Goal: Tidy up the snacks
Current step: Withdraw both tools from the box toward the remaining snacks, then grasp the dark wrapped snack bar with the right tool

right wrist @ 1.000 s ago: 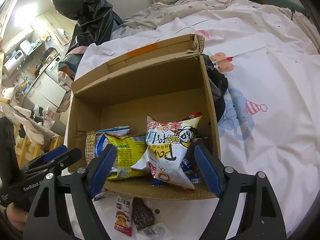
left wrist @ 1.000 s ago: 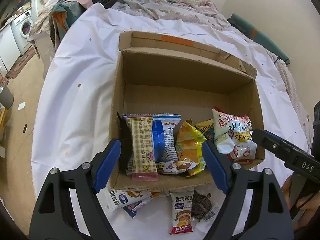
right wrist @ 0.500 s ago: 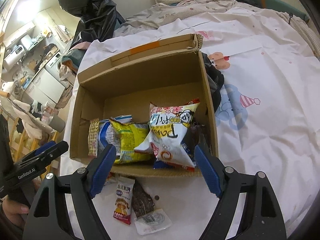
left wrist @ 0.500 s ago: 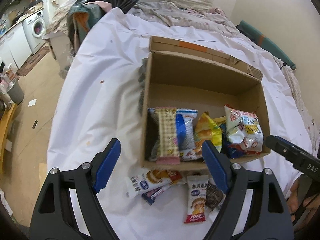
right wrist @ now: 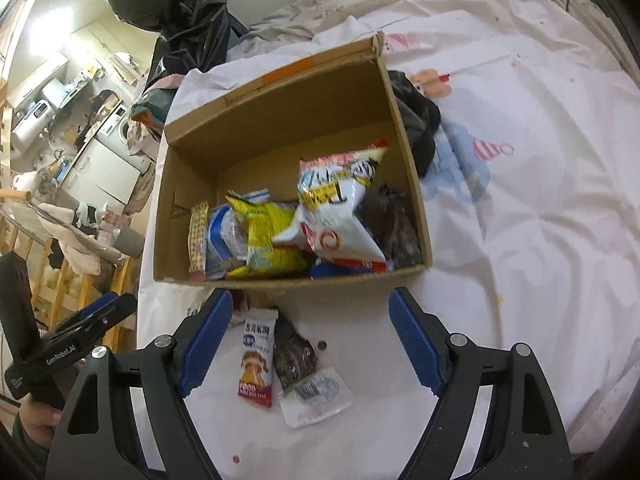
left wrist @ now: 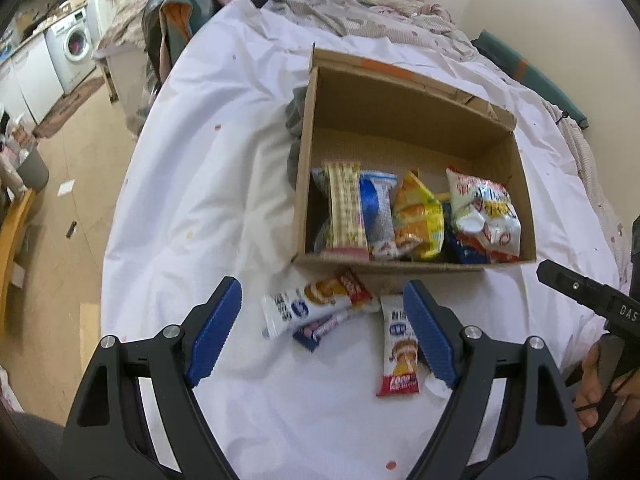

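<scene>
Left gripper (left wrist: 322, 330) is hovering over the white sheet (left wrist: 192, 168), jaws spread wide, gripping nothing. Loose snack packets (left wrist: 316, 304) are lying on the sheet just in front of the cardboard box (left wrist: 304, 168), which is holding more snack bags (right wrist: 336, 208). Right gripper (right wrist: 310, 340) is hanging above a red-and-white packet (right wrist: 258, 356), jaws apart, empty.

Snack packets (left wrist: 416, 216) in box (left wrist: 404, 268); loose packets (right wrist: 256, 352) before box, on bedsheet (left wrist: 208, 184).
</scene>
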The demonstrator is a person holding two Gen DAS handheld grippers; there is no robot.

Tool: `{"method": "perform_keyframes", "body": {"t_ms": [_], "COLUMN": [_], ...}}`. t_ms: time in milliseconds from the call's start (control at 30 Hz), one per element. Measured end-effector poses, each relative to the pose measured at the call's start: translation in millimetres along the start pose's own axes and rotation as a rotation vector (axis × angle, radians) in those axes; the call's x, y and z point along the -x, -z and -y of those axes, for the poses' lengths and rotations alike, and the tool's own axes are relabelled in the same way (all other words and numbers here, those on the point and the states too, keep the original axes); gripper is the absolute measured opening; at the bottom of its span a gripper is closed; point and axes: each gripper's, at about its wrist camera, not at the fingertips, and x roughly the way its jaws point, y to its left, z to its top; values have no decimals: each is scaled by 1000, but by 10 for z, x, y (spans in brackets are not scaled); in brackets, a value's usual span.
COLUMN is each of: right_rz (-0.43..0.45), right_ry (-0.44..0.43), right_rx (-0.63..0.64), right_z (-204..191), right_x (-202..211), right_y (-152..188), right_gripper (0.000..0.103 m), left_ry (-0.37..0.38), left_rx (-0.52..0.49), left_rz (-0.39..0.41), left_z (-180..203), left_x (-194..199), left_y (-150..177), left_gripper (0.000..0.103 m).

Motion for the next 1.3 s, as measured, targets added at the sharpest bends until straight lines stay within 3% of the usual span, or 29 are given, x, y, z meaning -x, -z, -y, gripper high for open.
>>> {"method": "perform_keyframes", "body": {"t_ms": [133,367,633,833,1100,1300], "right_rz": [-43,-192,-231,-324,-462,-464], "right_ry": [-17,-18,31,29,206,222], "right_rx": [-12,-5,0,11,210,382], "right_z": [48,82,107,17,-331,-633], "right_x": [-22,-239,-392,-660,-1242,-1366], "right_y": [117,271,267,334,478,588], "right_gripper": [83,83,83,83,85,89], "left_ry": [-10,-23,-44,-46,-37,-18], "left_rx": [3,27,95,150,191,200], "left_rz": [-14,-35,-54,-63,-89,-101], "left_z": [-12,-44,-176,-297,-364,-358], "left_x": [1,-53,-133,-164,-220,-230], "left_y": [65,66,13,-18,-25,-21], "left_gripper": [81,81,81,81,81,81]}}
